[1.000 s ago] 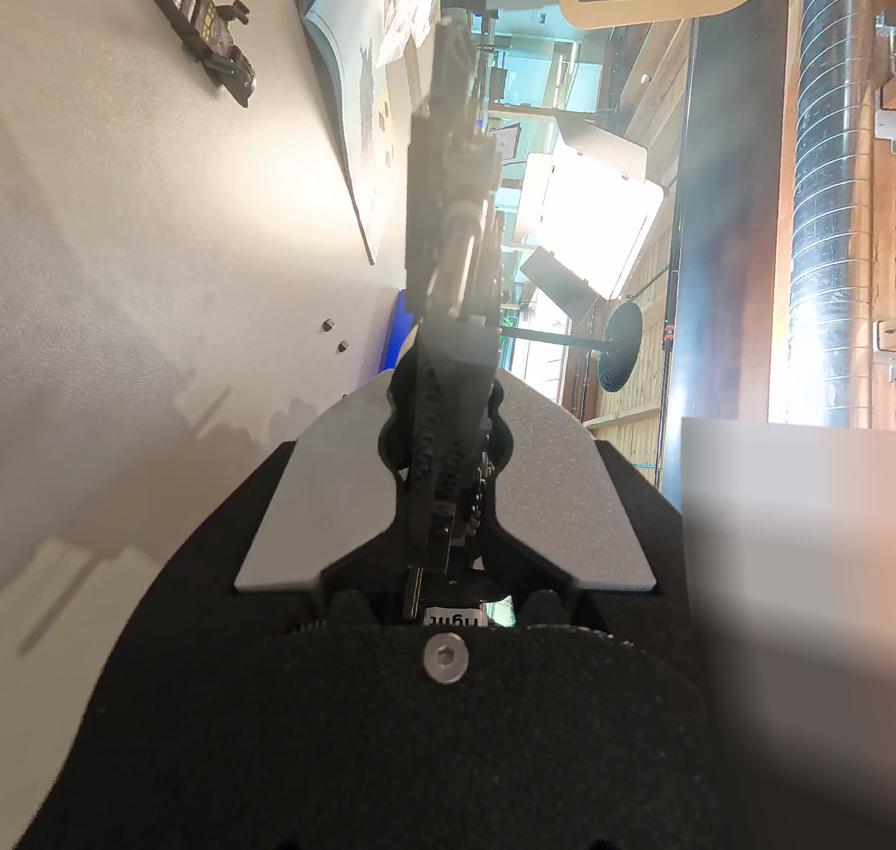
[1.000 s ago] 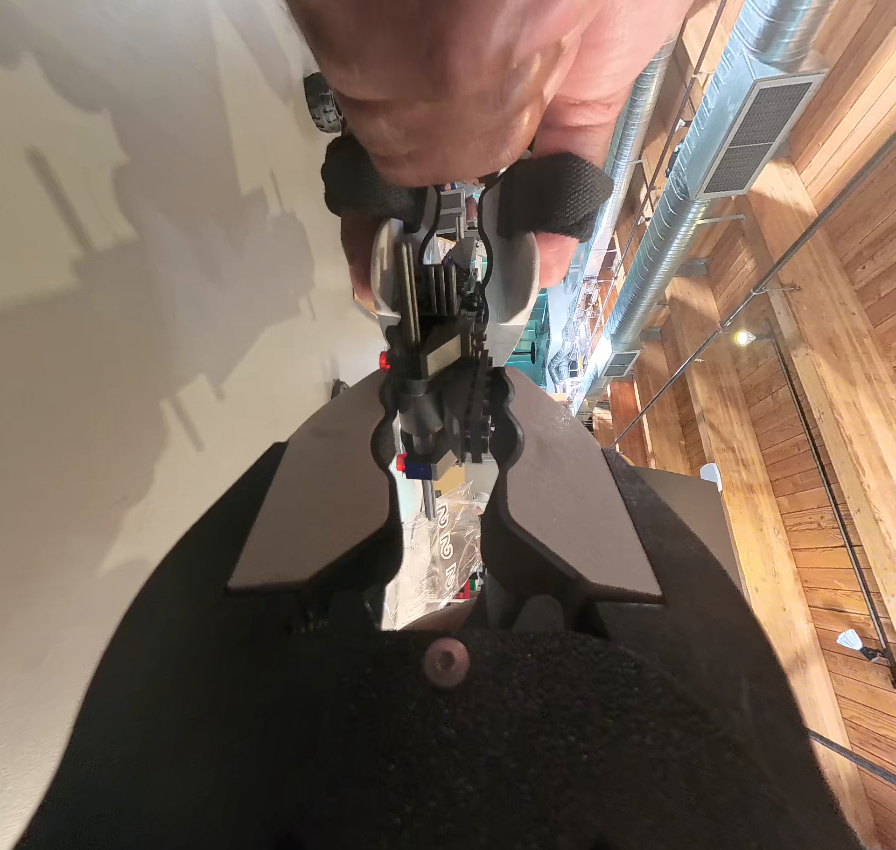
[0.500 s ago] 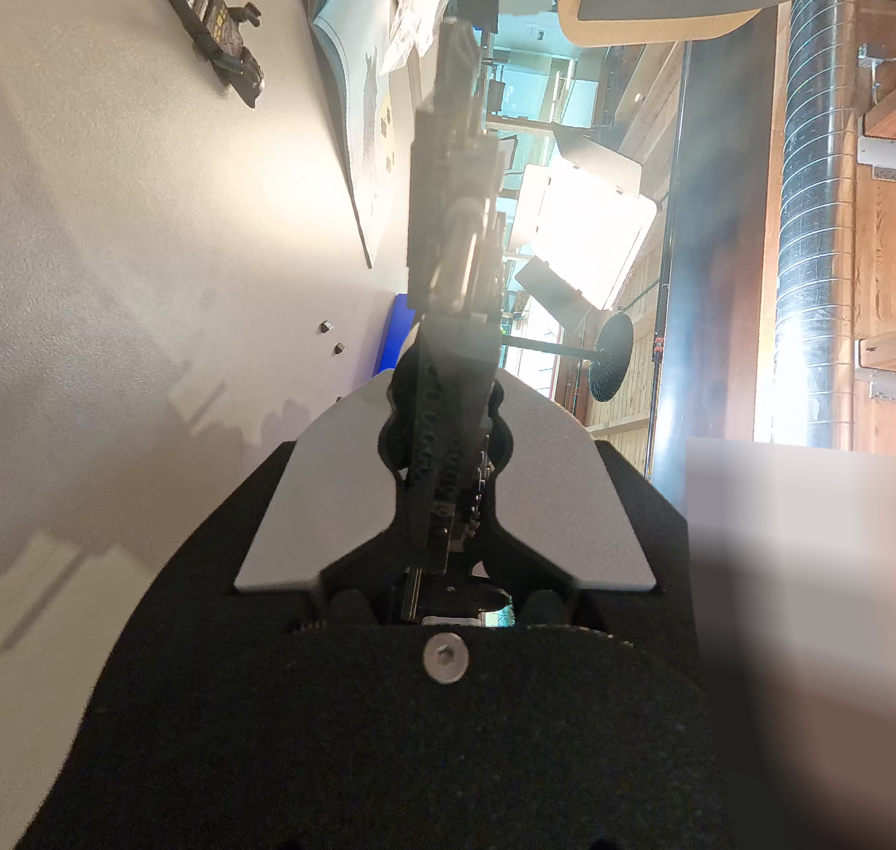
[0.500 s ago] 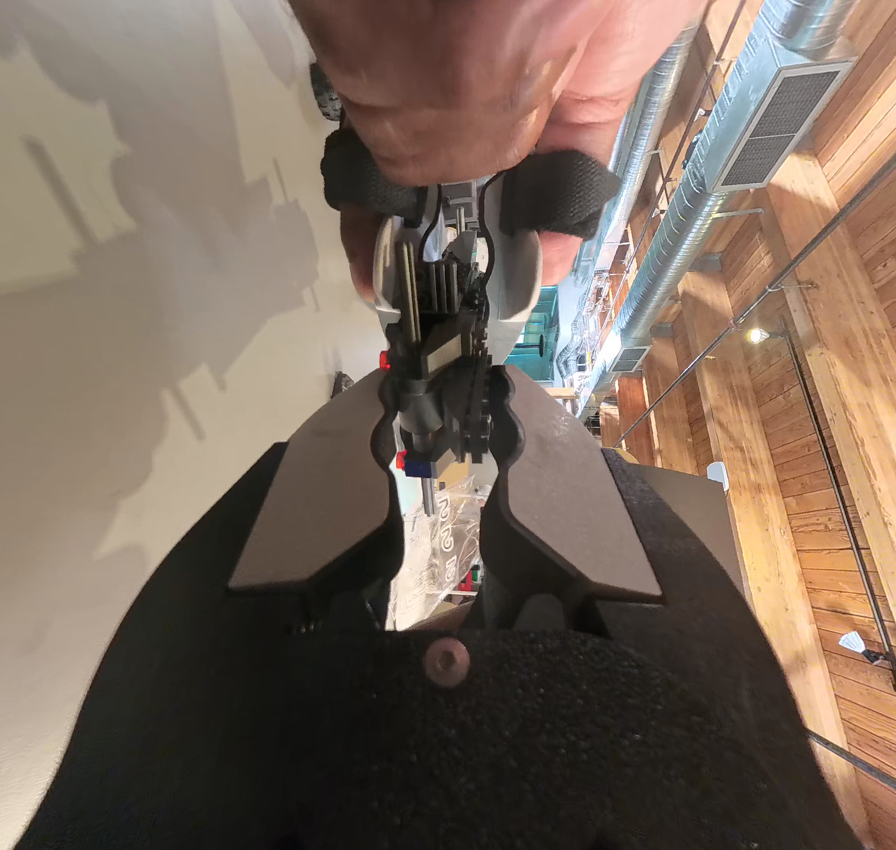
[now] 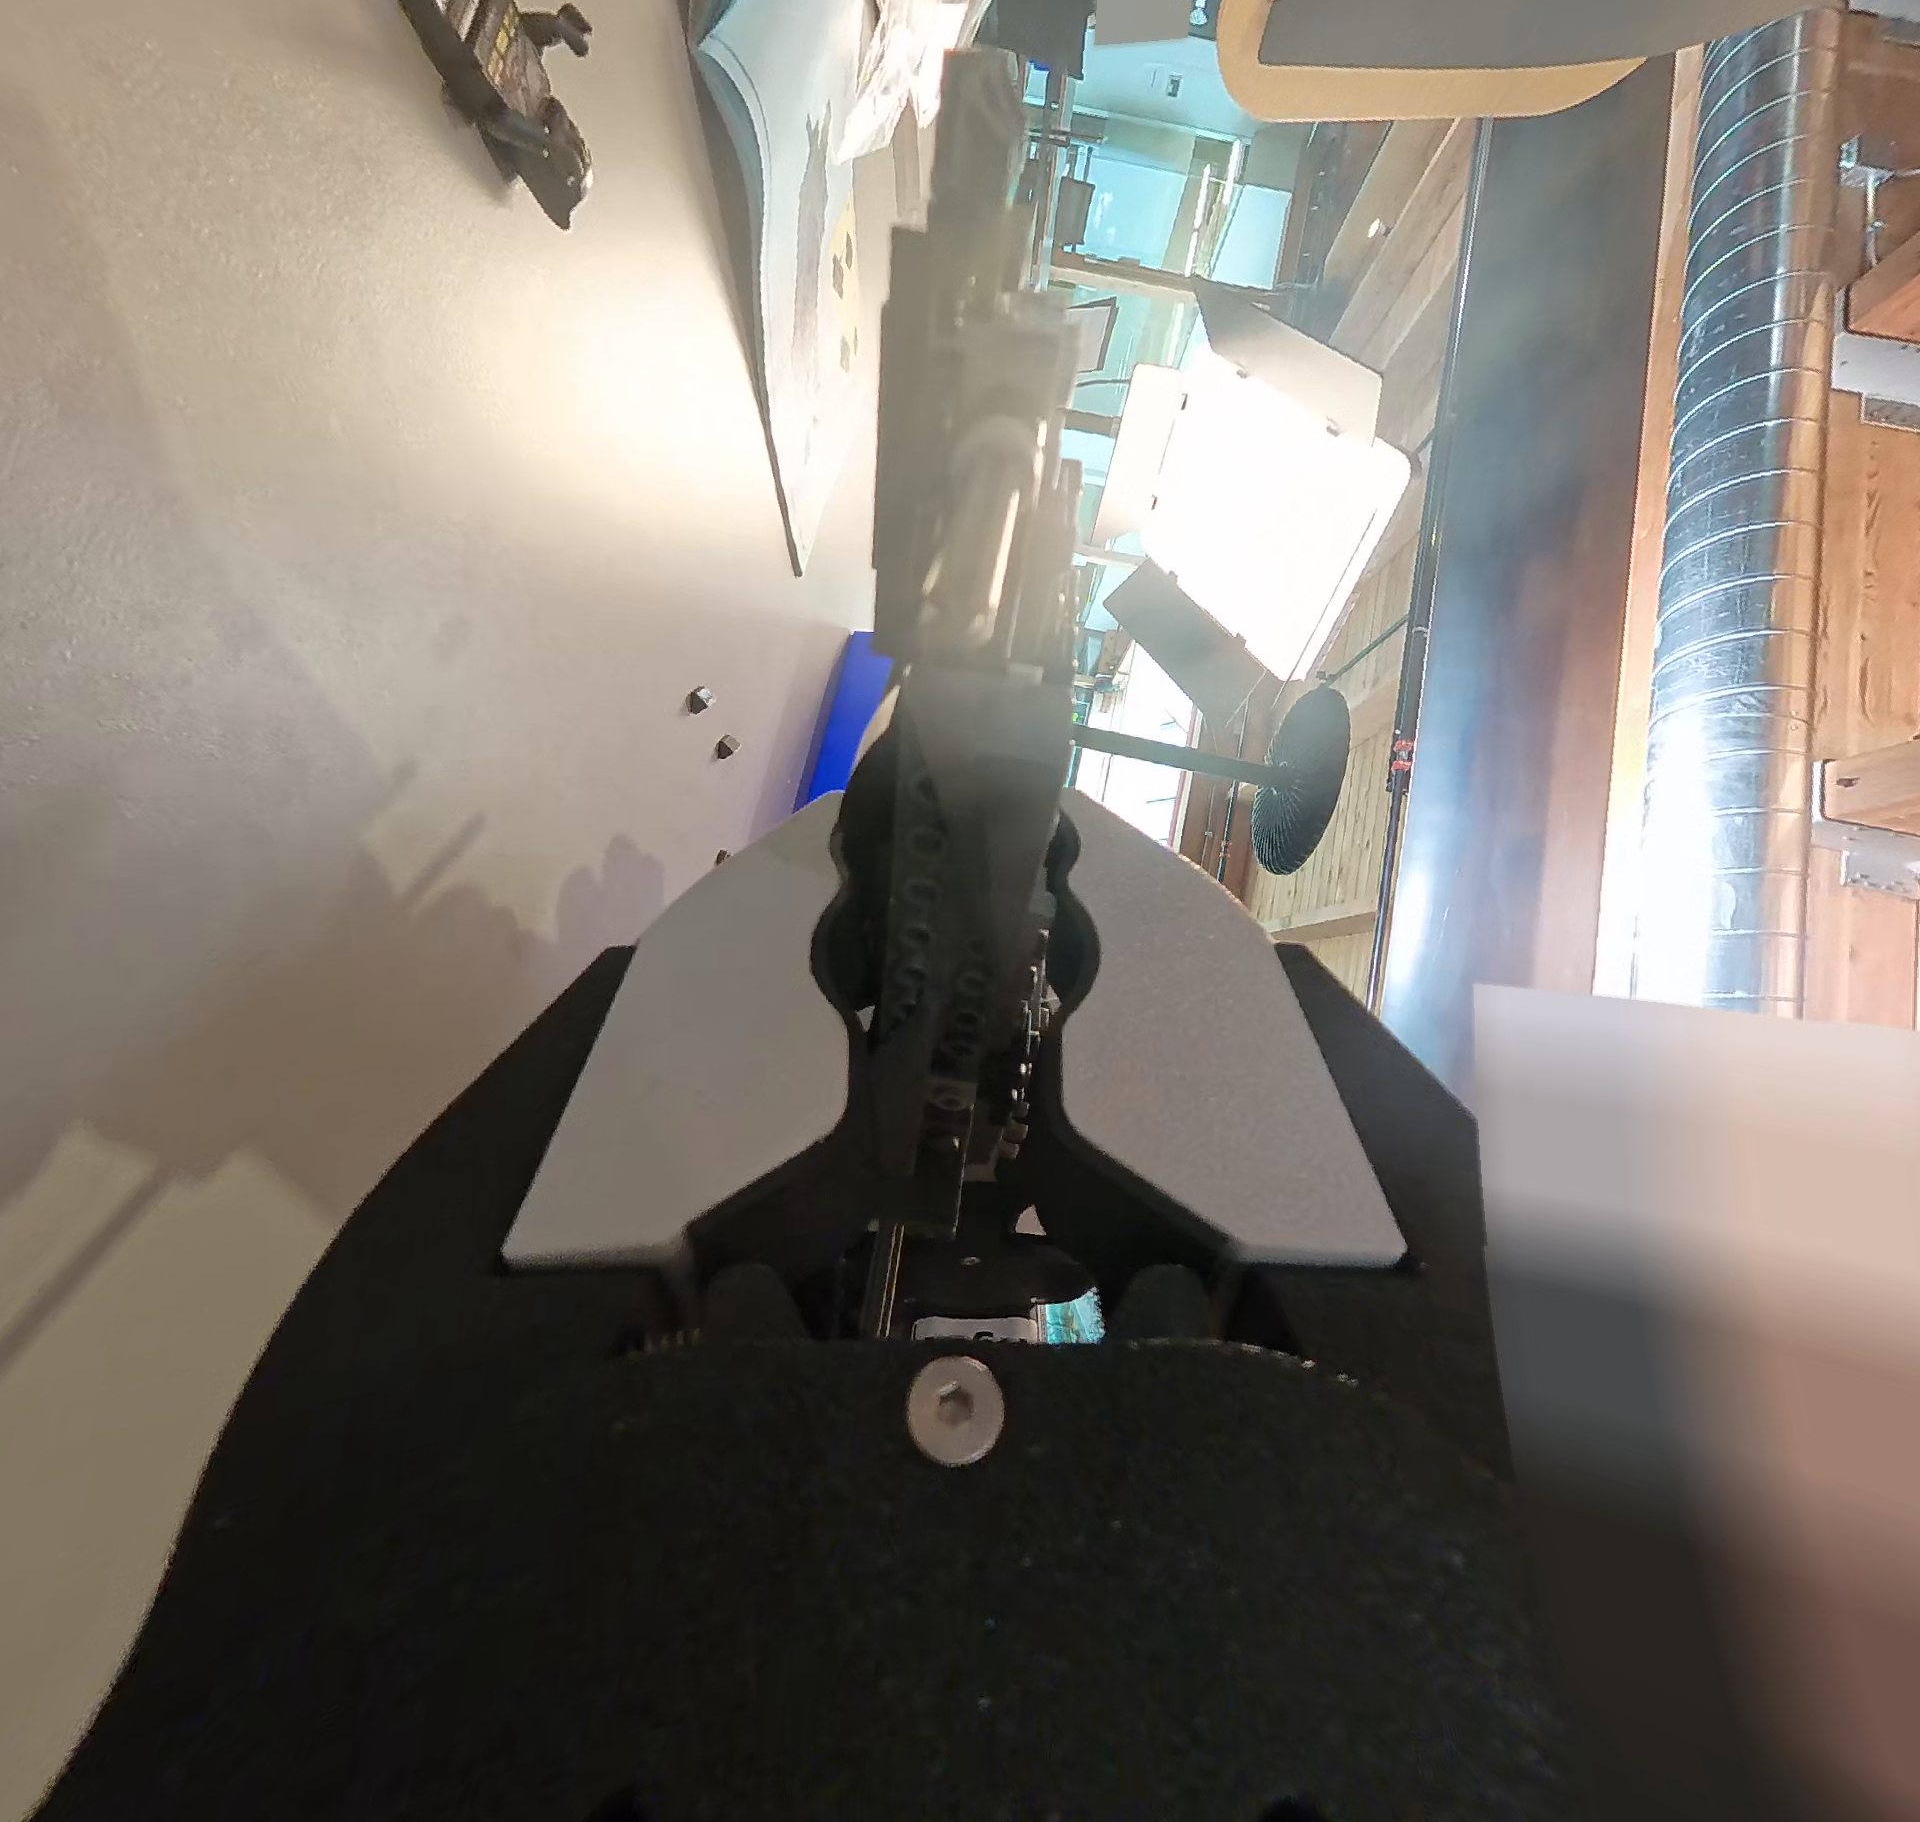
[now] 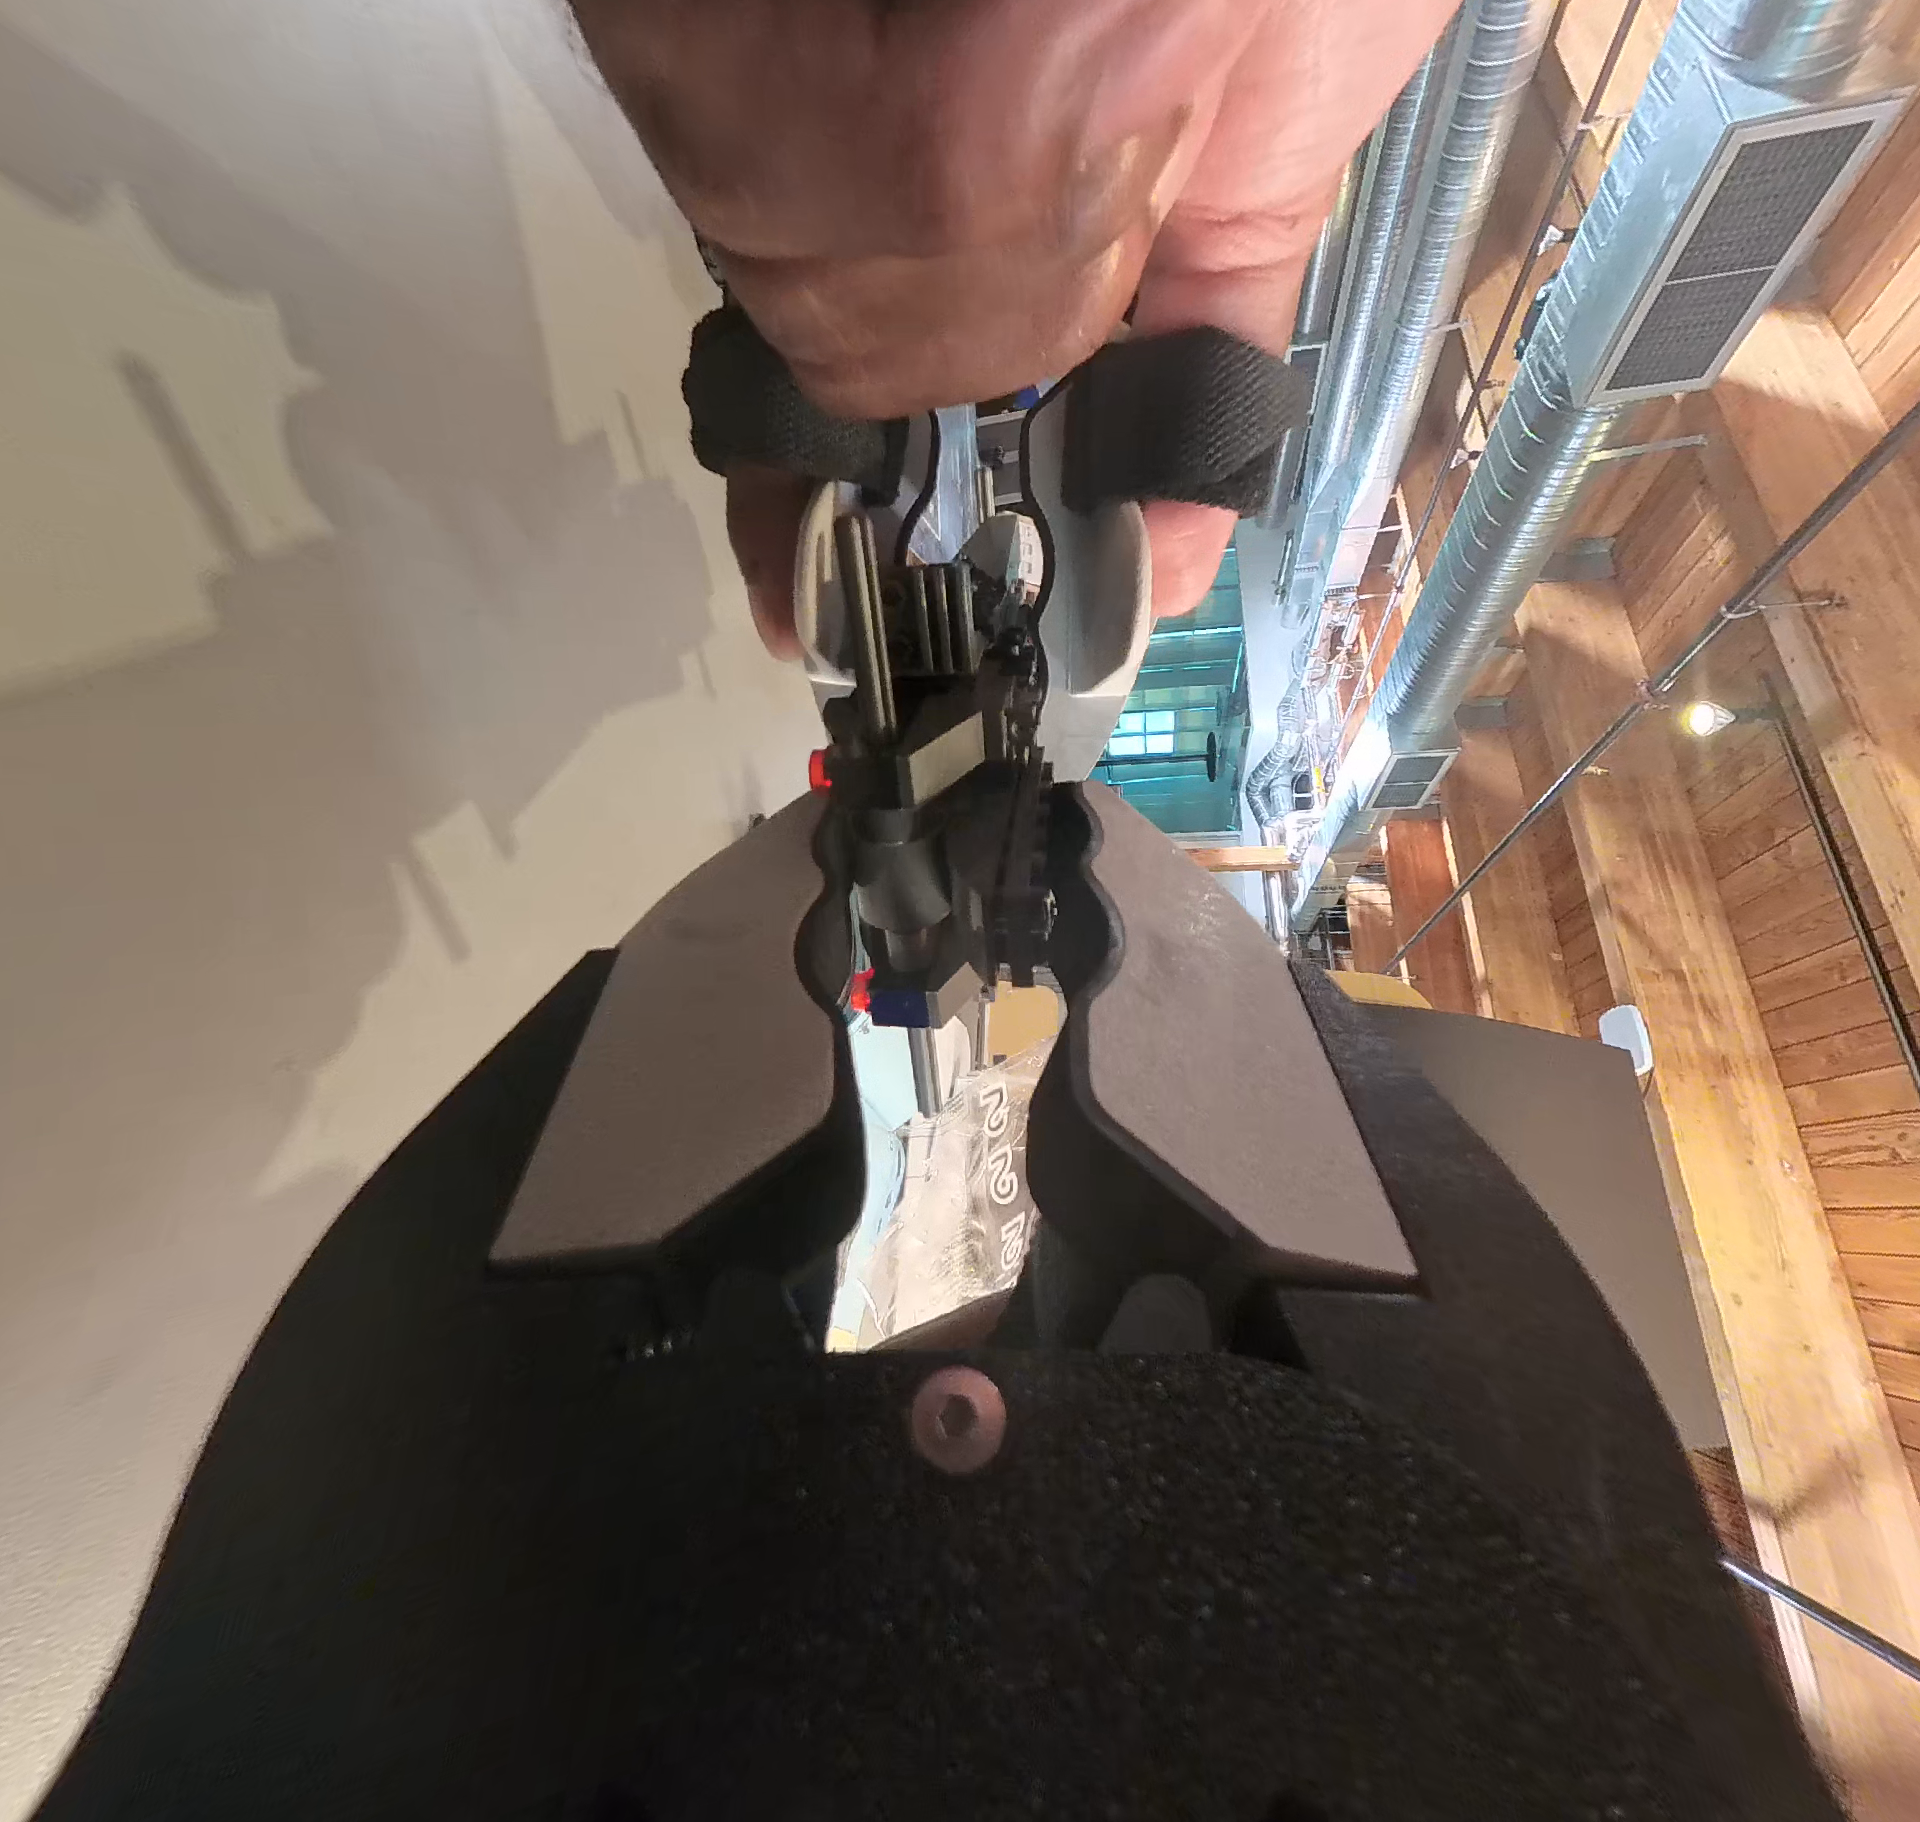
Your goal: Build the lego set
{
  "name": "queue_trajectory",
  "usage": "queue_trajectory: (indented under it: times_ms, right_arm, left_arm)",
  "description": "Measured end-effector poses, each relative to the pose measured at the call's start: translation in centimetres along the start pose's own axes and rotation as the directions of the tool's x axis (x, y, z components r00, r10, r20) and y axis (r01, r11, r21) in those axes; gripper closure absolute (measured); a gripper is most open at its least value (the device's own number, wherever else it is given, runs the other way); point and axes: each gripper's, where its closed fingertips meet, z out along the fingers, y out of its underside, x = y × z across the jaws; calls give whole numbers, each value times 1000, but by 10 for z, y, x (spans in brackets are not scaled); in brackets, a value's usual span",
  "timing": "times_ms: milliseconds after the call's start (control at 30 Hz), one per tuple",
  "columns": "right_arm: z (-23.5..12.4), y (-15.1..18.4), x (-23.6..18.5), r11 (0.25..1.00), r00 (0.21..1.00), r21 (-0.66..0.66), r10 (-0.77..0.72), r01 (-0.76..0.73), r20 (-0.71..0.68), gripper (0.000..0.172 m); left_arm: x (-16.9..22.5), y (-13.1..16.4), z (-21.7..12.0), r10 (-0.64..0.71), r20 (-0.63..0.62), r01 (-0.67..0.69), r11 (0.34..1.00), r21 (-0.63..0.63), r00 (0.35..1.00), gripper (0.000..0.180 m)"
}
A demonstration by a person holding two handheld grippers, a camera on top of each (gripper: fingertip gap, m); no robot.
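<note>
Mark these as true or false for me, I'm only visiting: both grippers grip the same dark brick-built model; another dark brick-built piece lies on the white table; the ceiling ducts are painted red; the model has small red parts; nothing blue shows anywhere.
1. Both grippers grip the same dark brick-built model. True: the right gripper clamps one end, and the left gripper clamps the other, facing it.
2. Another dark brick-built piece lies on the white table. True.
3. The ceiling ducts are painted red. False: they are bare silver metal.
4. The model has small red parts. True.
5. Nothing blue shows. False: a blue object sits at the table edge, behind the left gripper's fingers.
</note>
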Motion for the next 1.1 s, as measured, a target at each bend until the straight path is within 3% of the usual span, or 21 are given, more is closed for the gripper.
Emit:
queue_trajectory:
  times_ms: [600, 1100]
  right_arm:
    - [-3, 1, -2, 999, 999, 9, 38, -38, 32, 136]
    - [-9, 11, 12, 995, 992, -44, 89, -93, -93, 121]
  left_arm:
    - [-2, -1, 2, -16, 8, 16, 1000, -5, 1000, 149]
    - [3, -7, 6, -26, -38, 27, 1000, 11, 999, 150]
